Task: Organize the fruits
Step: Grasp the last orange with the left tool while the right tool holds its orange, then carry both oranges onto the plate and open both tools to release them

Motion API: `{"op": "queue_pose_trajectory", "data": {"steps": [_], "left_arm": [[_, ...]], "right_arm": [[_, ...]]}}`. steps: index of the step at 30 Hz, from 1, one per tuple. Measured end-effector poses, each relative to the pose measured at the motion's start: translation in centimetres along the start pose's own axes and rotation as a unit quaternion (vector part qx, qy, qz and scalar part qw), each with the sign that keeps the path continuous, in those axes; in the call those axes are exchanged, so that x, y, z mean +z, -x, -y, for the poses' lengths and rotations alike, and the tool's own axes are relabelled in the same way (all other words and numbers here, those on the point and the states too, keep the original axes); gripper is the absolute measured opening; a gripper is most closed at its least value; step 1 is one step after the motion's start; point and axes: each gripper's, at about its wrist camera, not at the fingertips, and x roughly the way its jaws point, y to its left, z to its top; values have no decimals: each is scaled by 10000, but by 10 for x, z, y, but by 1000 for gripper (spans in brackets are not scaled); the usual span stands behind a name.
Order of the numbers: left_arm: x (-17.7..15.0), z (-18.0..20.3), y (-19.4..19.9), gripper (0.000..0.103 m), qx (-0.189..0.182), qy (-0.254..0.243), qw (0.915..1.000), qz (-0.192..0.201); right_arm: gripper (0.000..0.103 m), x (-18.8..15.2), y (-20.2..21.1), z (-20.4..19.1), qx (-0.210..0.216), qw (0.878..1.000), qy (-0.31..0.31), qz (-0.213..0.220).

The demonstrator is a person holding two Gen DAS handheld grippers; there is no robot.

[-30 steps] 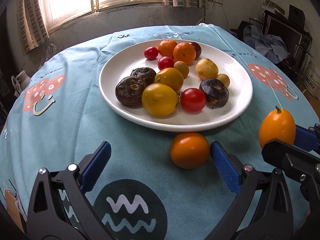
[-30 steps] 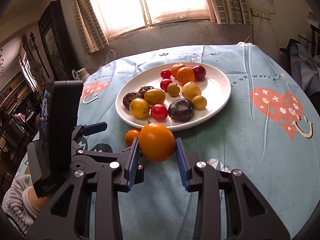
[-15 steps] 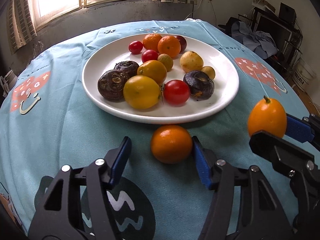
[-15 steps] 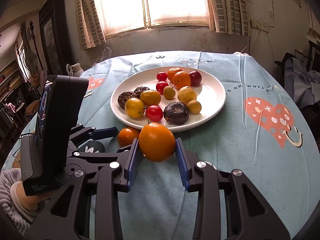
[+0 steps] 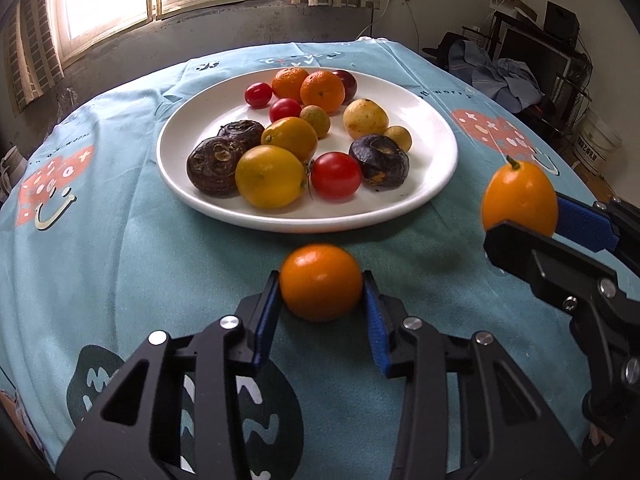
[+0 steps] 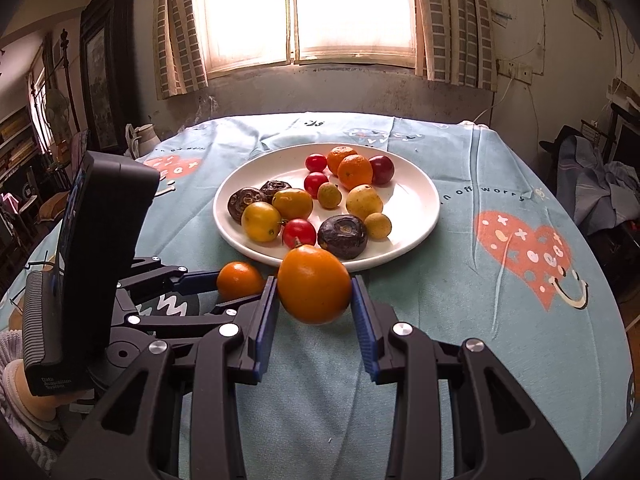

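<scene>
A white plate (image 5: 436,184) (image 6: 420,216) holds several fruits: tomatoes, oranges, yellow fruits and dark round ones. My left gripper (image 5: 321,290) is shut on a small orange (image 5: 321,287) just in front of the plate's near rim; the orange also shows in the right wrist view (image 6: 239,280). My right gripper (image 6: 315,290) is shut on a larger orange-yellow fruit with a stem (image 6: 314,285), held above the cloth; it also shows in the left wrist view (image 5: 519,199), to the right of the plate.
The round table has a teal cloth (image 5: 100,260) with heart and smiley prints (image 6: 528,256). A window (image 6: 312,12) and wall stand behind. Clothes and furniture (image 5: 504,72) lie off the right side.
My left gripper moved forward around the small orange and closed its fingers on it. My right gripper kept hold of its fruit and stayed to the right.
</scene>
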Motion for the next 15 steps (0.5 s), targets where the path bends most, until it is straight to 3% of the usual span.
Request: {"op": "queue_pose_trajectory", "data": {"steps": [15], "left_arm": [[-12,-28,73,40,248,364,9954,855]], "right_arm": [[36,-1,15,-17,-682,9942,642,529]]}}
